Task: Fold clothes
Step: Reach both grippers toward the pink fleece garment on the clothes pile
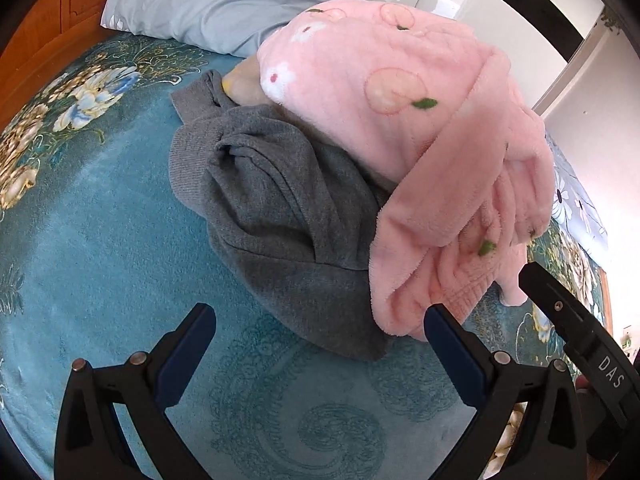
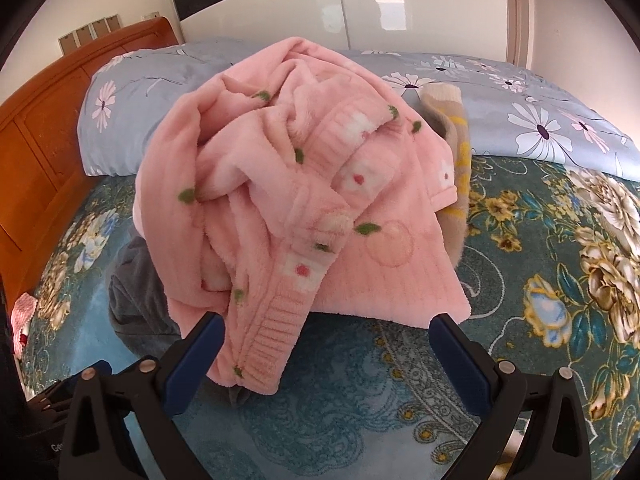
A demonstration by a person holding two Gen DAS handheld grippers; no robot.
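With both jaws spread wide and empty, best gripped the pink fleece garment [image 2: 304, 184] by its ribbed cuff [image 2: 268, 340], off the grey garment [image 1: 280, 216].

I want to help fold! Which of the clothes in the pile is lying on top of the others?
The pink fleece garment with little flowers. It lies on top, draped over the grey garment and the beige knit one.
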